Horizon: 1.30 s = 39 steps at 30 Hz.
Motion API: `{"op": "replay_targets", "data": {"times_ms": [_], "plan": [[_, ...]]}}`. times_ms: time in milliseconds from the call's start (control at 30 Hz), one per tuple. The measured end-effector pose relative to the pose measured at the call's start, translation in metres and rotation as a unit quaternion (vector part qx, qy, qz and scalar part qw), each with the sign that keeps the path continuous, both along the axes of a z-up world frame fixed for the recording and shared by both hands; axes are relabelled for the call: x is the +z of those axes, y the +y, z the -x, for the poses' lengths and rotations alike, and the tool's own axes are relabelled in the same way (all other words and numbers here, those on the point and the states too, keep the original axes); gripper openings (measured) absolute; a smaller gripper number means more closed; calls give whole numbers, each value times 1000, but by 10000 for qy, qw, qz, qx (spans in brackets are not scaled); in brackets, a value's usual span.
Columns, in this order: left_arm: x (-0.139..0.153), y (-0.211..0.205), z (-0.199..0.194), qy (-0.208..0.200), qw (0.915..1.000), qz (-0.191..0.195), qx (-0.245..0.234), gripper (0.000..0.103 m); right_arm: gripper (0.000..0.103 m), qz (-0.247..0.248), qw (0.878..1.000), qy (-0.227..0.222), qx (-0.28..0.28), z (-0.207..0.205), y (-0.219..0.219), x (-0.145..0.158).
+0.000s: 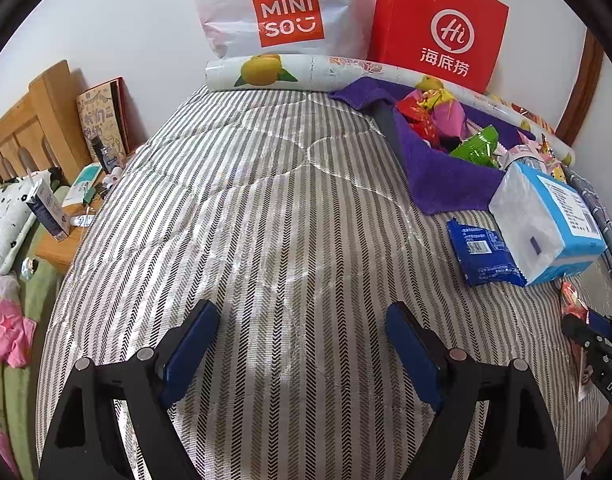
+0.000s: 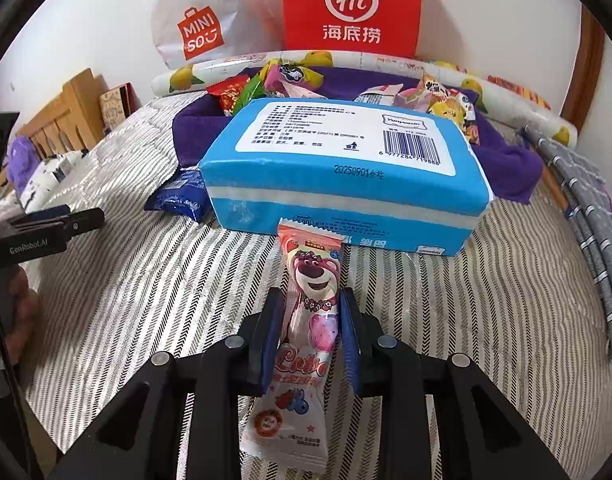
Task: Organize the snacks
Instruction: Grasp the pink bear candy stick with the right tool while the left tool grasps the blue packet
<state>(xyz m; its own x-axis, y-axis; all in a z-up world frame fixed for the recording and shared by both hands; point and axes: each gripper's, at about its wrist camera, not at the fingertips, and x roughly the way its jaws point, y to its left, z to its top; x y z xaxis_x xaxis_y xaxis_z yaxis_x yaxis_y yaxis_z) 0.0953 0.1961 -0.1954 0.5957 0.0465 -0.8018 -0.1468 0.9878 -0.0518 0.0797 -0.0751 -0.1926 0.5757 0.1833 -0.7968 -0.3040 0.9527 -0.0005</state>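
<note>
Striped bed cover carries all | two bags against wall: one white, one red | one purple cloth with heaped snacks | one blue tissue pack | one dark-blue packet | left hand-held gripper: wide, nothing between | right hand-held gripper: narrow, clamping one pink bear snack packet in front of tissue pack

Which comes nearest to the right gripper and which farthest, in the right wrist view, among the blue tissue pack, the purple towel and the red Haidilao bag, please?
From the right gripper, which is shut on the pink bear snack:
1. Blue tissue pack, straight ahead on the striped quilt.
2. Purple towel, behind the pack, strewn with snacks.
3. Red Haidilao bag, upright against the back wall.
</note>
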Motion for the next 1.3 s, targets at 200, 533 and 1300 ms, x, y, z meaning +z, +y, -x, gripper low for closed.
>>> {"op": "replay_targets", "data": {"times_ms": [200,533,1300], "plan": [[-1,0,-1,23,10000,7,-38,88,28,-43,9998,-40,190,-3,-3,-1],[-2,-1,-1,52,10000,-48,-66,90,28,-166,9995,-129,235,-4,-5,-4],[23,-46,-23,-200,9950,817,-544,83,22,-39,9989,-457,1,8,-47,18]]}}
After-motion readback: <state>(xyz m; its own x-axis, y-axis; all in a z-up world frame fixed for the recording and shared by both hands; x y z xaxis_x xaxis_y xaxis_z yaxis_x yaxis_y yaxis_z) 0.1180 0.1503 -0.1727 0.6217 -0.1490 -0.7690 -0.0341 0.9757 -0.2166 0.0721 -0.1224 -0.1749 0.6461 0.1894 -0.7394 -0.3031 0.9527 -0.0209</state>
